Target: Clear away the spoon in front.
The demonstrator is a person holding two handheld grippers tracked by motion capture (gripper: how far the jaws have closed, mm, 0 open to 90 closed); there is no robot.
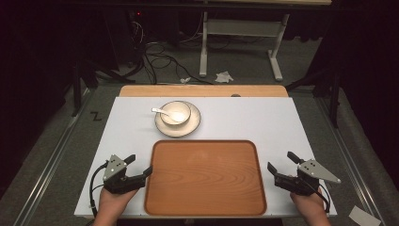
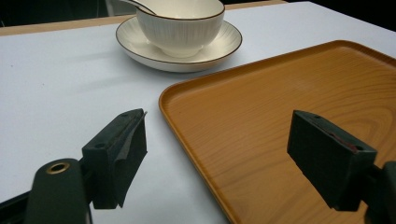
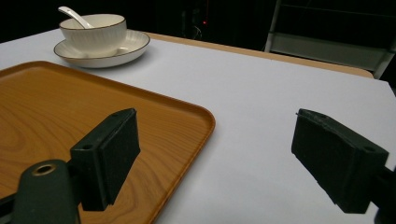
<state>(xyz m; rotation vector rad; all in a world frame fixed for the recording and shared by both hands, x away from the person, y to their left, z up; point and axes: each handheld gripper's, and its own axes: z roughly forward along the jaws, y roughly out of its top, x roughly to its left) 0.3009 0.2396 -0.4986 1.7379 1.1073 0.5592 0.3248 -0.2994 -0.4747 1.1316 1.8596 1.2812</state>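
An orange-brown wooden tray (image 1: 204,176) lies bare at the near middle of the white table top (image 1: 249,117). Behind it a white bowl (image 1: 176,112) sits on a matching saucer (image 1: 193,125), with a white spoon (image 1: 160,111) resting in it. My left gripper (image 1: 140,165) is open at the tray's left edge, one jaw over the tray (image 2: 280,93) and the other over the table. My right gripper (image 1: 281,161) is open at the tray's right edge, astride the rim of the tray (image 3: 70,107). The bowl (image 2: 182,18) (image 3: 93,30) lies ahead in both gripper views.
A wooden strip (image 1: 202,90) runs along the table's far edge. Beyond it the floor holds black cables (image 1: 155,56), a white metal frame (image 1: 240,28) and crumpled paper (image 1: 224,76). Bare white surface lies on both sides of the tray.
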